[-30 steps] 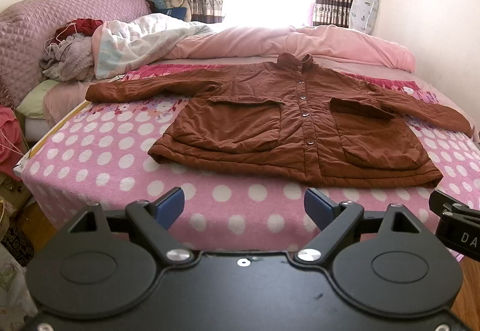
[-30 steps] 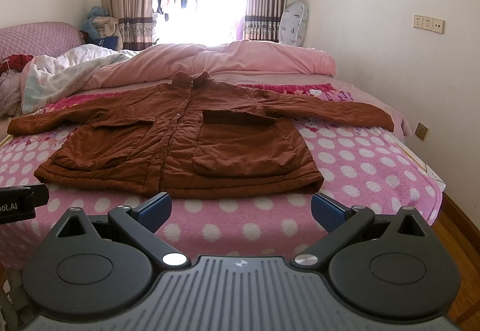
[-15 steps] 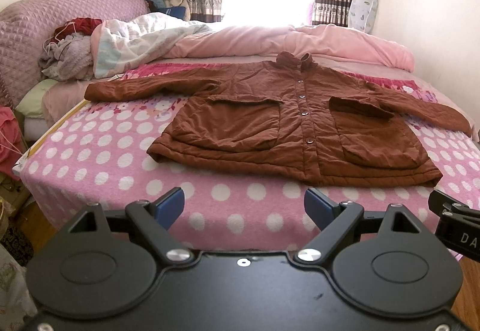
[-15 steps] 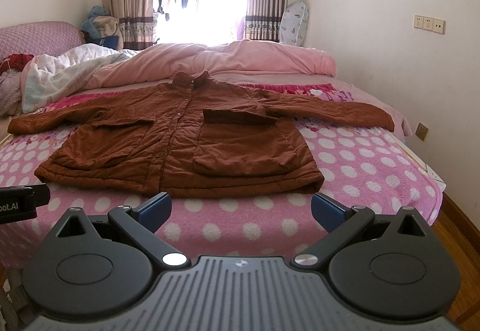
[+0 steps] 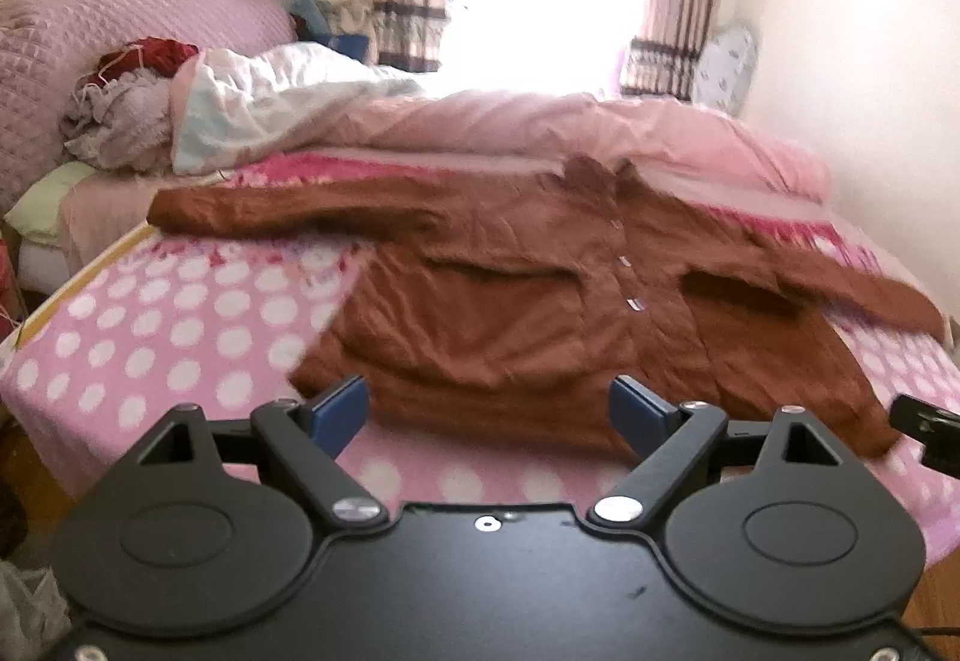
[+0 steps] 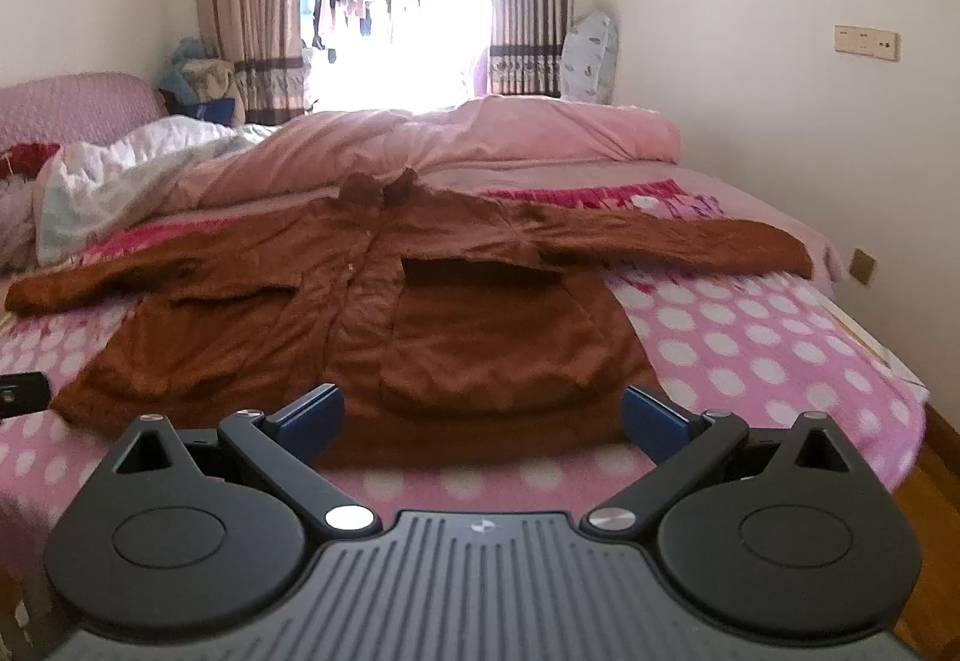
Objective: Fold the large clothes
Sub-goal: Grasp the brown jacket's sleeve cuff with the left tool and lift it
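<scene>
Both views are smeared by motion blur, most of all the left wrist view, so the coat's (image 5: 540,313) buttons and seams read only as pale streaks. Each gripper's black body blocks the bottom of its view, hiding the near edge of the bed (image 5: 180,313). In the left wrist view the coat's far cuff runs out near the right edge, beside a black piece of the other rig.

The coat lies flat, front up, on the dotted pink blanket (image 6: 750,337). Its collar points toward the window and its hem toward the cameras, so the body runs front to back. The sleeves stretch out to either side, making the longest line run left to right across the bed.

The left gripper (image 5: 489,412) is spread wide and empty, hovering in front of the hem. The right gripper (image 6: 483,418) is likewise spread and holds nothing.
</scene>
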